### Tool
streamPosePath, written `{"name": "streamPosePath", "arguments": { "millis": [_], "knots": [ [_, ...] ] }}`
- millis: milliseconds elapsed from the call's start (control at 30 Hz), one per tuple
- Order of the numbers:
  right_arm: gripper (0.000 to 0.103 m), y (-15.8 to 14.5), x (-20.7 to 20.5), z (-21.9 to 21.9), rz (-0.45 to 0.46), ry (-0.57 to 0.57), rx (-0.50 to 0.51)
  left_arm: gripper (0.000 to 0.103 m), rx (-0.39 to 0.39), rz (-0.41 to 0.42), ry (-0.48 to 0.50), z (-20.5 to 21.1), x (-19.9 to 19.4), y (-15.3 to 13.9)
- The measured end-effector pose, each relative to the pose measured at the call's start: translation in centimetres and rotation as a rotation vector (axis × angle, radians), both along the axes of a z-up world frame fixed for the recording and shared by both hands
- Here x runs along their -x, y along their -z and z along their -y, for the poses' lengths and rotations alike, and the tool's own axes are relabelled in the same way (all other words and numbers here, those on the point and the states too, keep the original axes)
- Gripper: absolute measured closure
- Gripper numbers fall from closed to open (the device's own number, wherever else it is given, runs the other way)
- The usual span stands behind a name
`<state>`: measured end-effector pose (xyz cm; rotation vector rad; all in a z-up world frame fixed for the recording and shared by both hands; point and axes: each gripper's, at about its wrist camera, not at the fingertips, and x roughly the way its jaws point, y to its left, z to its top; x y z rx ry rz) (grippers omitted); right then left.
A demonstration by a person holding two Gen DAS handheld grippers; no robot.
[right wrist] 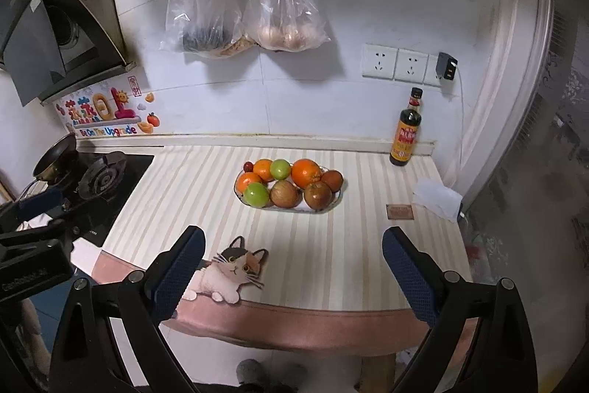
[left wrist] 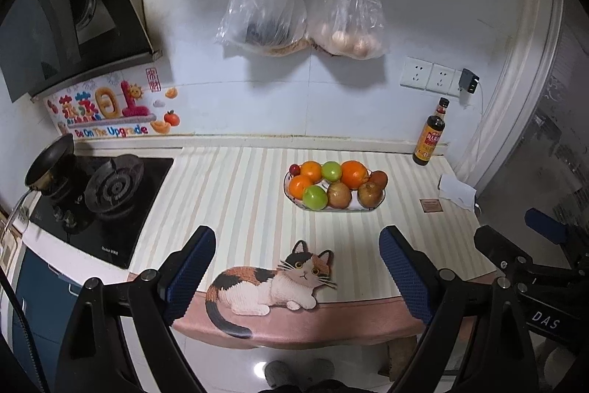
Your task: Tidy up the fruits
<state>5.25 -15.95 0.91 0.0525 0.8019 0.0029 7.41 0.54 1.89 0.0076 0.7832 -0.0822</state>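
Note:
A white oval plate (left wrist: 362, 206) (right wrist: 337, 199) sits on the striped counter, filled with fruit: oranges (left wrist: 354, 174) (right wrist: 305, 172), green apples (left wrist: 315, 197) (right wrist: 256, 194), brown fruits (left wrist: 339, 195) (right wrist: 284, 194) and a small red one (left wrist: 294, 168) (right wrist: 248, 166). My left gripper (left wrist: 297, 269) is open and empty, held over the counter's front edge, well short of the plate. My right gripper (right wrist: 293, 267) is also open and empty, at the front edge, apart from the plate.
A cat-shaped mat (left wrist: 272, 282) (right wrist: 228, 273) lies at the front edge. A gas stove (left wrist: 106, 194) with a small pan (left wrist: 49, 159) is on the left. A sauce bottle (right wrist: 406, 131), white paper (right wrist: 436, 197) and a brown card (right wrist: 400, 211) are at the right. Bags and scissors hang on the wall.

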Motion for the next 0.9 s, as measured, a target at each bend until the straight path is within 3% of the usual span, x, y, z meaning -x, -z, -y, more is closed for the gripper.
{"name": "streamPosePath", "arguments": {
  "millis": [100,333,500,900],
  "knots": [
    [0.004,0.0,0.1,0.1,-0.004,0.008,0.008,0.0,0.009,0.0,0.013,0.1,-0.5,0.0],
    [0.004,0.4,-1.9,1.1,-0.006,0.032,0.007,0.0,0.016,-0.029,0.003,0.7,-3.4,1.0],
    [0.004,1.4,-4.9,2.2,-0.032,0.042,-0.006,0.0,0.024,-0.094,-0.01,1.0,-6.9,2.5],
    [0.004,5.3,-13.7,4.2,-0.125,0.053,-0.022,0.0,-0.05,-0.162,-0.028,2.5,-13.9,5.2]
  ]
}}
